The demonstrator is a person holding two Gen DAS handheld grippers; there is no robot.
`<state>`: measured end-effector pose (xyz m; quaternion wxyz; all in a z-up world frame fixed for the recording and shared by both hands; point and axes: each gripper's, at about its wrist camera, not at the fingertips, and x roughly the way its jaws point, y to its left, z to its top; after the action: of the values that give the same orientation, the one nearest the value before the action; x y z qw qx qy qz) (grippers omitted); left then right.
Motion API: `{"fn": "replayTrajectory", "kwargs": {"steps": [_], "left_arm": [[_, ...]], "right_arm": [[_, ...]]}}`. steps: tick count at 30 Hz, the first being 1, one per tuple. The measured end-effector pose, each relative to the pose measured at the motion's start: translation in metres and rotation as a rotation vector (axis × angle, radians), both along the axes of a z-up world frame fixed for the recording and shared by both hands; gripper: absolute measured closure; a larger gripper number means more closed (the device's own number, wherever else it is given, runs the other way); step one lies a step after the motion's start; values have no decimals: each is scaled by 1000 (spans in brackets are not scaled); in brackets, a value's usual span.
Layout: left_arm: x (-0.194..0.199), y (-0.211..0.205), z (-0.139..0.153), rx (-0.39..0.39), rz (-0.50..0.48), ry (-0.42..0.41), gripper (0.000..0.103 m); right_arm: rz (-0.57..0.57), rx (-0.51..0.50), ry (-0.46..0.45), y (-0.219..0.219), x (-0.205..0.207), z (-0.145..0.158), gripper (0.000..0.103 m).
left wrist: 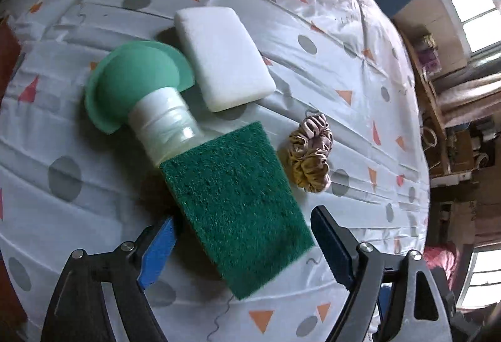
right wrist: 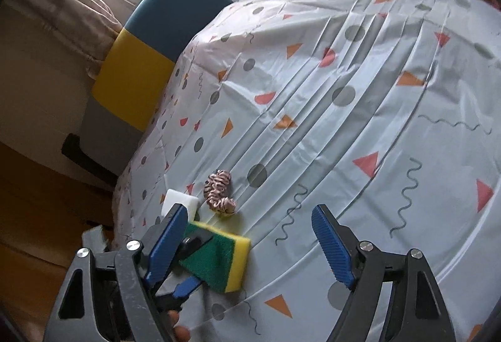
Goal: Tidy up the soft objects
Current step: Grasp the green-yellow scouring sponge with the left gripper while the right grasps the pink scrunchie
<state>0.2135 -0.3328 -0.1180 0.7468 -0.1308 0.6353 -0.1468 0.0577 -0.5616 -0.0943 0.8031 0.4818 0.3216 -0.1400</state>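
Observation:
A green-topped yellow scrub sponge (left wrist: 238, 207) lies between the fingers of my left gripper (left wrist: 242, 235), whose jaws stand wide apart on either side of it. Its far end rests on a bottle with a mint green cap (left wrist: 137, 88). A white foam sponge (left wrist: 222, 57) lies beyond, and a pink and gold scrunchie (left wrist: 311, 154) to the right. In the right wrist view the sponge (right wrist: 225, 260), white sponge (right wrist: 178, 201) and scrunchie (right wrist: 219, 191) sit left of my right gripper (right wrist: 250, 232), which is open and empty above the cloth.
A white tablecloth (right wrist: 344, 122) with dots, triangles and squiggles covers the table. A blue and yellow chair (right wrist: 150, 57) stands at the table's far edge. Shelves and windows lie beyond the table.

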Motion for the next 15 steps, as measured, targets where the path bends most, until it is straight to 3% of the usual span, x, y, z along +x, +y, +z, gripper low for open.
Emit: {"fn": "replayTrajectory", "kwargs": {"steps": [7,15], "left_arm": [[13,-27,-3,144,-94,-52,17],[-23,-2,2,131,-265,-119,26]], "right_arm": [[15,0,10,3,3,-2,21],[6,10,43,0,3,-10,21]]}}
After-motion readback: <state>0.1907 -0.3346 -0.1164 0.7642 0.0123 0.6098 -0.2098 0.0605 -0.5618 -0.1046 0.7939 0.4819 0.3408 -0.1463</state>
